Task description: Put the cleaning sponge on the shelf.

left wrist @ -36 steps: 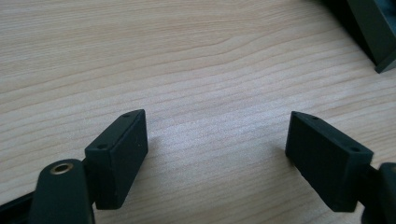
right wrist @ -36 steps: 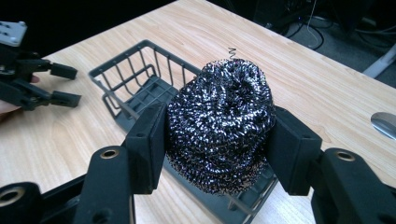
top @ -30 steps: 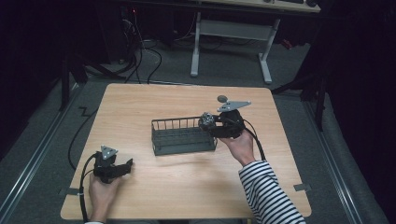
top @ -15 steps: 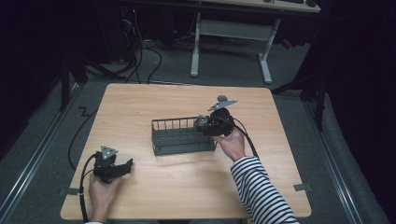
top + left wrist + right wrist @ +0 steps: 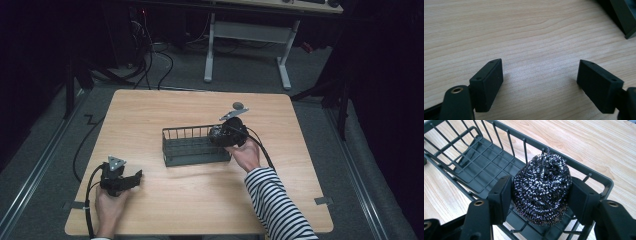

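Observation:
A dark wire basket (image 5: 192, 146) stands in the middle of the wooden table (image 5: 200, 200). My right gripper (image 5: 220, 134) hangs over the basket's right end, shut on a steel wool scourer (image 5: 540, 188) that sits between both pads above the basket (image 5: 471, 160) floor. Down at the near left, my left gripper (image 5: 134, 177) rests low over bare wood, its jaws wide apart with nothing between them (image 5: 540, 80). A corner of the basket (image 5: 627, 18) peeks in at the top right of the left gripper view.
A small dark round object (image 5: 238, 105) lies on the table behind the right gripper. Black cables (image 5: 80, 150) trail off the table's left side. A white desk frame (image 5: 247, 35) stands on the floor beyond the far edge.
The right gripper has carried the scourer leftward and slightly nearer, from beside the basket's right end to over its inside. The left gripper has stayed put.

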